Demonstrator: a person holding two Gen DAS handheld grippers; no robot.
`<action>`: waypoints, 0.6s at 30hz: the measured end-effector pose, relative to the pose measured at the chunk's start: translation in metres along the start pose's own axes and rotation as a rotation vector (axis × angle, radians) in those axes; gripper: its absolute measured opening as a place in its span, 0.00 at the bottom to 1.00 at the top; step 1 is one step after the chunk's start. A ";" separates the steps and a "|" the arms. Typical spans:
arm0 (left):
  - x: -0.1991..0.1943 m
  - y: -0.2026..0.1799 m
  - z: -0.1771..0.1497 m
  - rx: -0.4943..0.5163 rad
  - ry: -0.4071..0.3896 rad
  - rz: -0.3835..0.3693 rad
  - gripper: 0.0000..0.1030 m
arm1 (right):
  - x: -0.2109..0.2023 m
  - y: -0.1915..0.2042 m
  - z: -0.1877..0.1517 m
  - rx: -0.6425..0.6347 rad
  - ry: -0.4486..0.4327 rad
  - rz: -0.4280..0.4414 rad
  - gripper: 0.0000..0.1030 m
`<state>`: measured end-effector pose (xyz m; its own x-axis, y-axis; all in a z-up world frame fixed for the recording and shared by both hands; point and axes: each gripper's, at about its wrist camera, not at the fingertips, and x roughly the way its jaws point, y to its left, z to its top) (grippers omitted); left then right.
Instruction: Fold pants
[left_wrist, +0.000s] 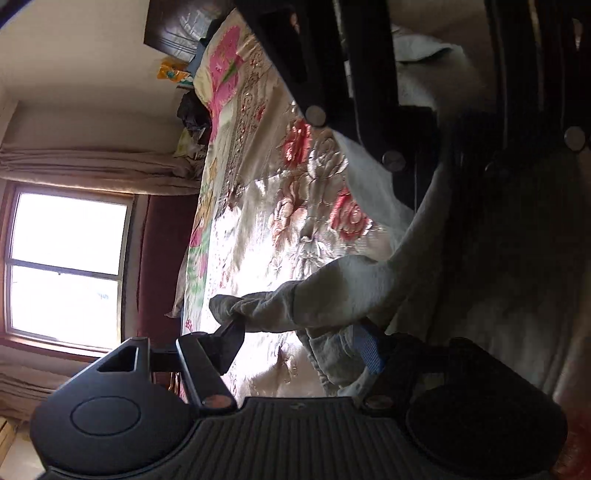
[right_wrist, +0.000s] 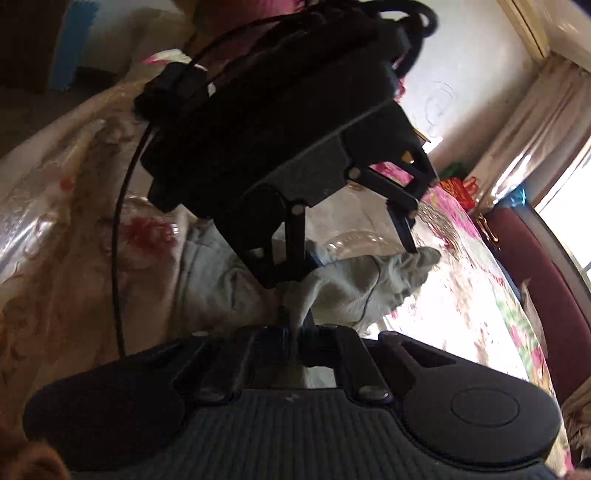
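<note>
The light grey pants (left_wrist: 343, 291) lie bunched on a floral bedspread (left_wrist: 280, 206). My left gripper (left_wrist: 303, 343) has its jaws spread wide, with a fold of the pants draped between the fingers. It also shows from outside in the right wrist view (right_wrist: 354, 243), jaws apart over the cloth. My right gripper (right_wrist: 295, 328) is shut on a pinch of the grey pants (right_wrist: 351, 284). Its black body (left_wrist: 369, 92) crosses the top of the left wrist view.
The bedspread (right_wrist: 66, 229) covers the bed. A bright window (left_wrist: 66, 266) with curtains and a dark red headboard (right_wrist: 546, 273) bound the bed's far side. Clutter and bags (left_wrist: 184, 103) sit by the wall.
</note>
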<state>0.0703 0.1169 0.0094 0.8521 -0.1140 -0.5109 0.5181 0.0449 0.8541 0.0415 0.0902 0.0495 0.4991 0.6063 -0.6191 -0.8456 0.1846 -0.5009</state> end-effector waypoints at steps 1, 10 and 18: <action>-0.007 -0.007 0.000 0.021 -0.001 -0.012 0.77 | 0.000 0.007 0.002 -0.006 0.001 0.021 0.06; -0.045 -0.039 -0.011 0.150 0.025 0.125 0.77 | -0.003 0.025 0.005 -0.019 0.061 0.083 0.07; -0.014 -0.056 -0.008 0.304 -0.008 0.165 0.77 | -0.015 0.025 0.006 -0.004 0.062 0.093 0.07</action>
<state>0.0301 0.1236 -0.0324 0.9211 -0.1379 -0.3640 0.3267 -0.2346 0.9155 0.0116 0.0909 0.0496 0.4294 0.5714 -0.6994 -0.8881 0.1267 -0.4418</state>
